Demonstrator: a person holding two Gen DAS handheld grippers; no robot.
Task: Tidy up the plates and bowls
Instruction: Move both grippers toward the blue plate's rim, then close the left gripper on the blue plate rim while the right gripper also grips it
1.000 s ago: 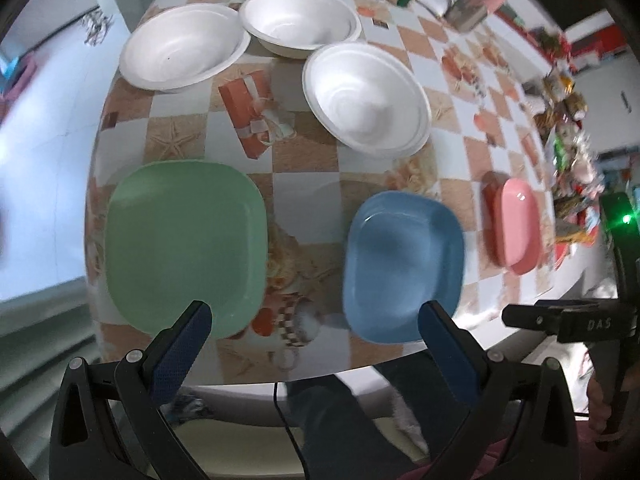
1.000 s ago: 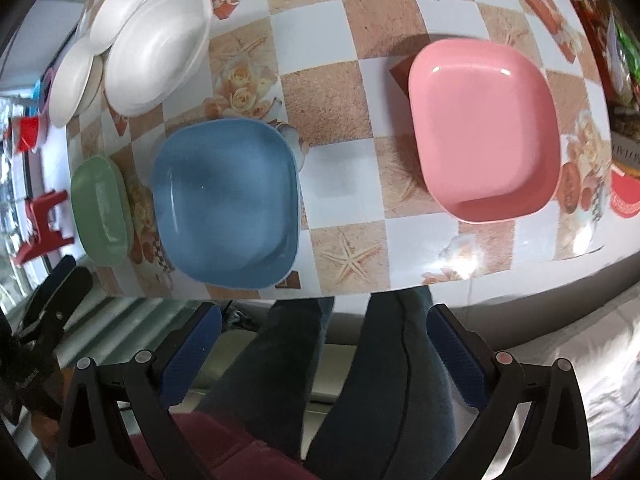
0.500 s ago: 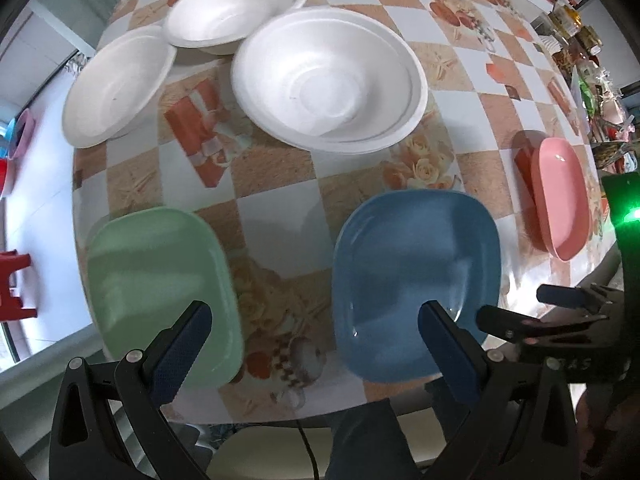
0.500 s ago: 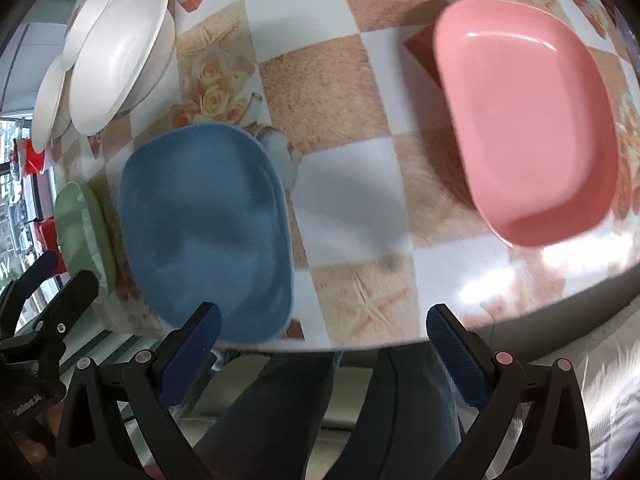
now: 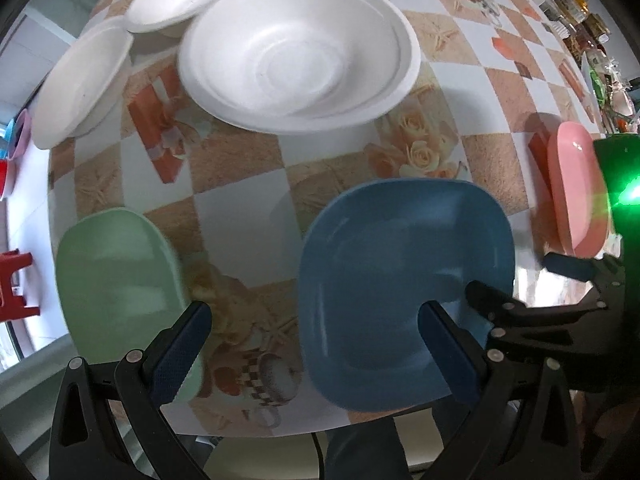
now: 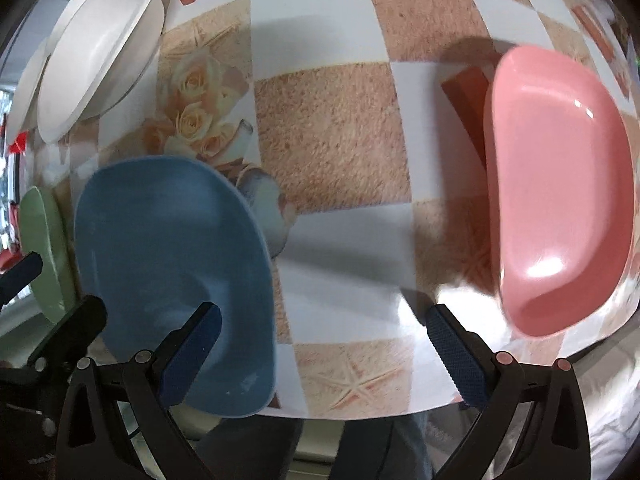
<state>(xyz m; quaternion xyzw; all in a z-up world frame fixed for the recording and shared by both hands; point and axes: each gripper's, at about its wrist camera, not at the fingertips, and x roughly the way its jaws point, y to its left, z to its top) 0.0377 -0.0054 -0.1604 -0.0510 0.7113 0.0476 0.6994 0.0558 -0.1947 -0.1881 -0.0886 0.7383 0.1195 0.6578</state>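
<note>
We have brought both grippers lower over the desk [image 6: 332, 148], toward the blue plate [image 5: 400, 280]. Left gripper [image 5: 316, 354] and right gripper [image 6: 324, 352] hover with fingers spread, empty. The green plate [image 5: 116, 280] lies left of the blue plate, the pink plate [image 6: 560, 200] right, white bowls [image 5: 296, 52] beyond.

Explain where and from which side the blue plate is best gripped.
Grip the blue plate by its near raised rim, coming from the table's near edge. It lies flat and shallow close to that edge, so probably one finger slides over the rim and one under. The open left gripper already faces it.
</note>
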